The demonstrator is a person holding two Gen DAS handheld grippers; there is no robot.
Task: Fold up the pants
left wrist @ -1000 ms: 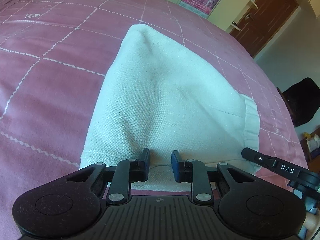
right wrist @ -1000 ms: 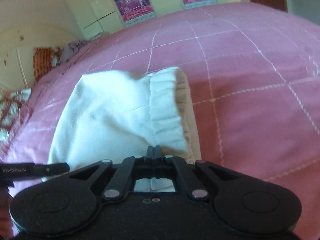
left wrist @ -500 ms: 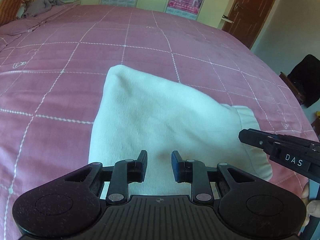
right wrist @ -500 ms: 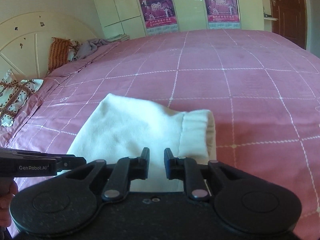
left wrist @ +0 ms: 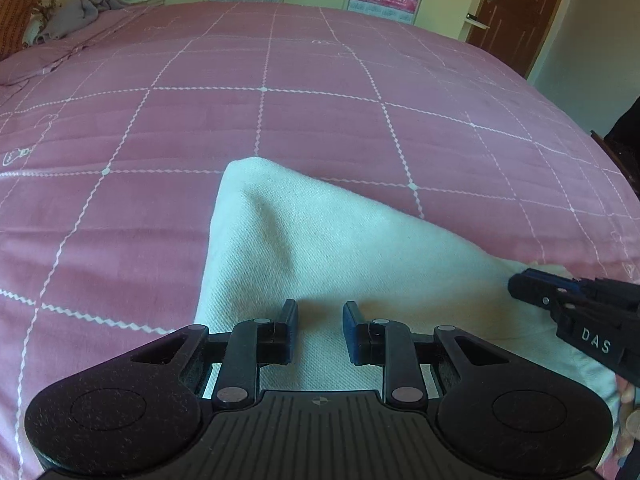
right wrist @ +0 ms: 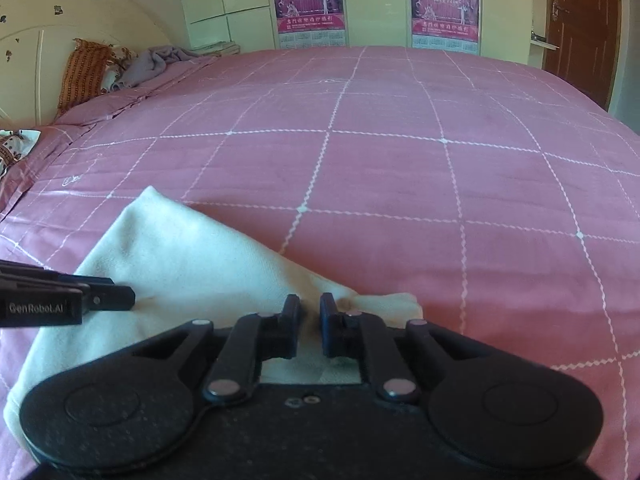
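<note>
The folded white pants (left wrist: 320, 252) lie on the pink checked bedspread (left wrist: 280, 120), near its front edge. My left gripper (left wrist: 318, 322) is open and empty, held just above the near edge of the pants. My right gripper (right wrist: 310, 316) is open with a narrow gap, empty, over the right end of the pants (right wrist: 192, 264). The right gripper's fingers (left wrist: 536, 292) show at the right of the left wrist view. The left gripper's fingers (right wrist: 104, 298) show at the left of the right wrist view.
The pink bedspread (right wrist: 400, 168) stretches far ahead. Pillows and a grey garment (right wrist: 152, 62) lie at the headboard, far left. Cupboards with posters (right wrist: 308, 4) and a brown door (left wrist: 520, 16) stand behind the bed.
The right gripper has opened and let go of the pants. Both grippers have pulled back and up, so the pants look smaller and lie flat on the bed.
</note>
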